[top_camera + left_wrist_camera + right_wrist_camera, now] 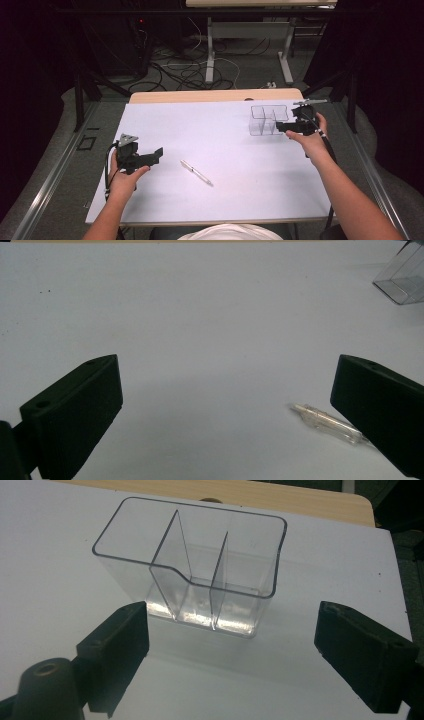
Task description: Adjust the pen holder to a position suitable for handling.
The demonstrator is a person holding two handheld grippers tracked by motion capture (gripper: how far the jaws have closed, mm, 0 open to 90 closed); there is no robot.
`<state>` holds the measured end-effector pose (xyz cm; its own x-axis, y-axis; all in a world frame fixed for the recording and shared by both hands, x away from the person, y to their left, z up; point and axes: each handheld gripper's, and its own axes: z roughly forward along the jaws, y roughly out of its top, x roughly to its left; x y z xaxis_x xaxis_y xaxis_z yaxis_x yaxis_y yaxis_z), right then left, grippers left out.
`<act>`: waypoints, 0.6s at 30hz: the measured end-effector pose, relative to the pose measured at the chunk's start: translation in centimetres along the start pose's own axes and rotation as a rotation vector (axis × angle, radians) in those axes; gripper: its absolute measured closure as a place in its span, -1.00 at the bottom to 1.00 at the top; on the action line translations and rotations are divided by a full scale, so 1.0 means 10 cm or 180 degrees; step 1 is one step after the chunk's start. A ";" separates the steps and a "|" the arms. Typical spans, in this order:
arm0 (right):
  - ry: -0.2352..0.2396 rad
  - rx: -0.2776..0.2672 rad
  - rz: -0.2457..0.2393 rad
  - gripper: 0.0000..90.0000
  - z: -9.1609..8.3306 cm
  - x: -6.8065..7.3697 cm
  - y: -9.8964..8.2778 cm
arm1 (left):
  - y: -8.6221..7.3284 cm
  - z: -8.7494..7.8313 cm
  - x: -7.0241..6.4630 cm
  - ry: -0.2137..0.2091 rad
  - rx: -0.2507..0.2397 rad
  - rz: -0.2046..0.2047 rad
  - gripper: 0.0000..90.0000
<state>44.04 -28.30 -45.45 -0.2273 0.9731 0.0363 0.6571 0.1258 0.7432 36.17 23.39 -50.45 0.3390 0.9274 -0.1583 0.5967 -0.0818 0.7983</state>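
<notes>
The jaws of the right gripper [232,655] are seen spread wide, with nothing pressed between them; the clear plastic organizer [200,580] stands just beyond their tips, upright, and bare white sheet lies between the jaws and its near wall. In the high view the right gripper [282,127] is held at the organizer's [267,120] right-hand side, close to it (whether a tip touches the wall cannot be told from there). The organizer is split by two thin walls into three compartments, one long one along the far side and smaller ones toward the jaws, and every compartment is seen through to its shiny floor, with nothing in any of them.

The jaws of the left gripper [225,405] are likewise held wide apart and hold nothing. A pen [327,422] with a clear barrel lies flat on the sheet just beside the jaw at the right of that view, partly hidden behind it. In the high view the left gripper [155,155] is placed near the left edge of the white sheet, and the pen [196,172] lies aslant to its right, well apart from the organizer.

A wide stretch of open sheet is left between the two grippers. The organizer sits toward the far right corner of the table [215,95], whose wooden far edge is shown beyond the sheet.
</notes>
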 end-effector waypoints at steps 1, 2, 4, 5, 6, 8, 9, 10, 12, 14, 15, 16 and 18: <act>-0.0010 0.0022 -0.0007 -0.68 0.01 0.00 0.03 | 0.00 0.00 0.00 0.0000 0.0000 0.0000 -0.99; -0.0015 0.0033 -0.0017 -0.67 0.01 0.00 0.05 | 0.00 -0.01 0.00 -0.0002 0.0015 -0.0002 -0.99; -0.0019 0.0045 -0.0022 -0.67 0.02 -0.01 0.08 | -0.01 -0.01 0.01 0.0002 0.0010 0.0005 -0.99; -0.0051 0.0037 -0.0008 -0.63 0.03 -0.01 0.13 | -0.01 -0.01 0.01 0.0008 0.0003 -0.0014 -0.99; -0.0051 0.0043 -0.0026 -0.60 0.04 -0.02 0.16 | -0.01 -0.01 0.01 0.0010 -0.0002 -0.0019 -0.99; -0.0042 0.0050 -0.0027 -0.55 0.07 -0.03 0.22 | -0.01 -0.01 0.02 0.0006 0.0005 -0.0028 -0.99; -0.0050 0.0055 -0.0027 -0.53 0.08 -0.03 0.24 | -0.01 -0.01 0.02 0.0008 0.0005 -0.0031 -0.99; -0.0056 0.0061 -0.0025 -0.50 0.09 -0.03 0.27 | -0.01 -0.01 0.02 0.0008 0.0007 -0.0032 -0.99; -0.0061 0.0078 -0.0008 -0.45 0.12 -0.04 0.32 | -0.01 0.00 0.02 0.0008 0.0010 -0.0030 -0.99; -0.0063 0.0072 0.0019 -0.39 0.16 -0.05 0.37 | -0.01 0.00 0.02 0.0006 0.0013 -0.0030 -0.99; -0.0068 0.0081 0.0039 -0.37 0.18 -0.05 0.38 | -0.01 0.00 0.02 0.0006 0.0015 -0.0033 -0.99; -0.0076 0.0096 0.0047 -0.35 0.20 -0.05 0.40 | -0.01 0.00 0.02 0.0005 0.0036 -0.0028 -0.99; -0.0111 0.0100 0.0035 -0.28 0.24 -0.05 0.43 | -0.02 0.01 0.03 0.0007 0.0032 -0.0030 -0.99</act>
<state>48.70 -27.80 -43.93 -0.1952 0.9805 0.0206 0.6819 0.1206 0.7214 36.25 23.63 -50.67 0.3318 0.9289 -0.1645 0.6070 -0.0768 0.7910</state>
